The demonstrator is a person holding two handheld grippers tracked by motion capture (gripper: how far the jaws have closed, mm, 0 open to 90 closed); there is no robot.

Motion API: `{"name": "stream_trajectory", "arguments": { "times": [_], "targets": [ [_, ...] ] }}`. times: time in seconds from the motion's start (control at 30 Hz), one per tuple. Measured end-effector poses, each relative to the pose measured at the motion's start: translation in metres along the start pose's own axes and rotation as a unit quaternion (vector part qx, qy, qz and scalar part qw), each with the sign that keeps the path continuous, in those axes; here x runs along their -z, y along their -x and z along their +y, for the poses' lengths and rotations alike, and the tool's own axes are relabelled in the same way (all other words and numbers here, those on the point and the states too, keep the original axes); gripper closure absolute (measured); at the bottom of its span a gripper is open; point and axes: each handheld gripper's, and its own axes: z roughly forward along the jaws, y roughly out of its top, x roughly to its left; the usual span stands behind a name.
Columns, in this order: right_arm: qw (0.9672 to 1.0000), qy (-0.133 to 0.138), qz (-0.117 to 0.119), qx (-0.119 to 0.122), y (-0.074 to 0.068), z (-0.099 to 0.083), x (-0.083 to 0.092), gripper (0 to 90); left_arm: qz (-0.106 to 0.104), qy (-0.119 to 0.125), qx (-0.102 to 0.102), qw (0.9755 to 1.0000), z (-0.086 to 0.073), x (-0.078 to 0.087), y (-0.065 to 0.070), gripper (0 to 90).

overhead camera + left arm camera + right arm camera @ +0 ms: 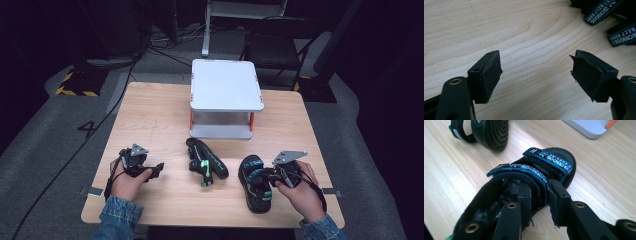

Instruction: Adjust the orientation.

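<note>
Right gripper (539,202) jaws pinching sandal (529,185) strap; left gripper (535,75) jaws spread, nearby.

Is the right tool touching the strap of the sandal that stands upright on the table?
Touching. In the right gripper view the right tool has one jaw on each side of the sandal strap, pads pressed against it.

1. The table (150,115) is pale wood with a fine, matt grain.
2. The sandal (554,167) has woven cloth straps and a matt black sole.
3. The other sandal (491,132) shows a ribbed rubbery sole.
4. The shelf (226,85) looks like smooth white plastic.
</note>
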Motion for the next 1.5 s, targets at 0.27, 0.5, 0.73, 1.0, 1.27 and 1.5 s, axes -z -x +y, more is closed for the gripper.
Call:
{"name": "stream_trajectory", "arguments": {
  "times": [0.27, 0.5, 0.73, 1.0, 1.27, 1.5],
  "targets": [
    [0.9985, -0.007, 0.033, -0.044, 0.007, -0.003, 0.004, 64.1, 0.004, 0.002, 0.001, 1.0, -0.001, 0.001, -0.001, 23.7],
    [0.998, 0.04, 0.038, -0.03, 0.006, 0.003, 0.021, 49.9, 0.004, 0.004, 0.005, 1.0, -0.001, 0.002, -0.003, 23.7],
    [0.9933, 0.115, 0.008, -0.013, -0.011, 0.018, 0.019, 39.0, 0.009, 0.005, 0.004, 0.9999, -0.001, 0.002, -0.002, 23.7],
    [0.9941, 0.106, 0.012, 0.015, -0.037, 0.041, -0.001, 42.5, 0.024, 0.003, 0.001, 0.9997, -0.003, 0.005, -0.006, 23.7],
    [0.9963, 0.075, 0.018, 0.039, -0.052, 0.079, -0.024, 41.1, 0.032, 0.011, 0.004, 0.9994, -0.007, 0.014, -0.008, 23.8],
    [0.9954, 0.023, 0.015, 0.092, -0.063, 0.107, -0.051, 57.2, 0.037, 0.014, 0.007, 0.9992, -0.014, 0.021, -0.012, 24.1]
  ]
}}
